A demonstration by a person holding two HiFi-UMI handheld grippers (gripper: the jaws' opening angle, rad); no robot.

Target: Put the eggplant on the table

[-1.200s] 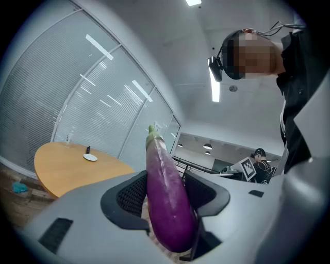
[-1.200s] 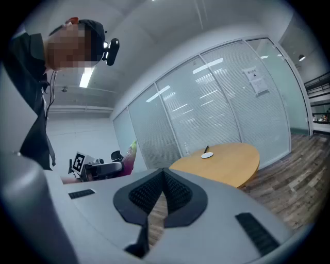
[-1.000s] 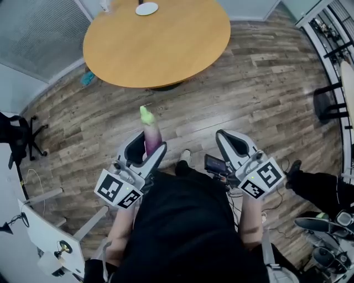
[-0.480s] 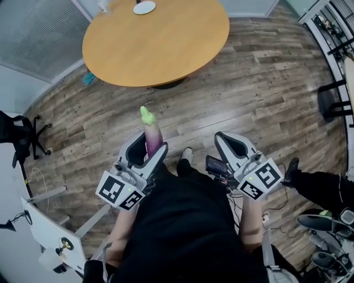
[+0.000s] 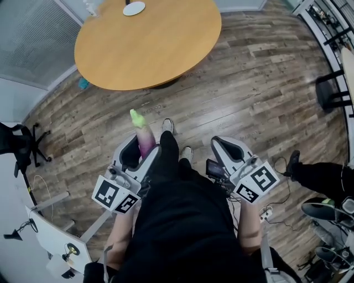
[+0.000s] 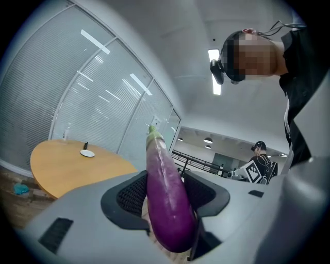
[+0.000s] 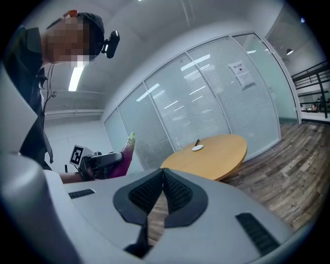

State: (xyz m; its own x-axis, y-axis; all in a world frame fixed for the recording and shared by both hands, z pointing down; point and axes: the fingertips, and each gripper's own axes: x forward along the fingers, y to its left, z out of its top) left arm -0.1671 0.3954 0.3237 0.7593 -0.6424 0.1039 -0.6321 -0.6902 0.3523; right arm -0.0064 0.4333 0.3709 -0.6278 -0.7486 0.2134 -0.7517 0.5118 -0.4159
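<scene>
The eggplant stands nearly lengthwise between the jaws of the left gripper. It is clamped across its thick purple body, with the green cap leading toward the round wooden table in the upper left of the head view. It is held over the plank floor, well apart from the tabletop. The right gripper has its jaws pressed together on nothing. The eggplant looks light and fairly firm, but its glossy skin is probably slippery and its taper could let it slide forward out of a loose pinch. Too hard a squeeze would likely bruise it, so a moderate hold on the fat middle, as here, seems the sound one. The left gripper view shows both ribbed pads bearing on the flanks. The head view does not show this, since there only the pale neck and cap poke out ahead of the jaws. The head view alone shows the stretch of floor between the person and the table. It also shows a small white dish at the table's far edge.
</scene>
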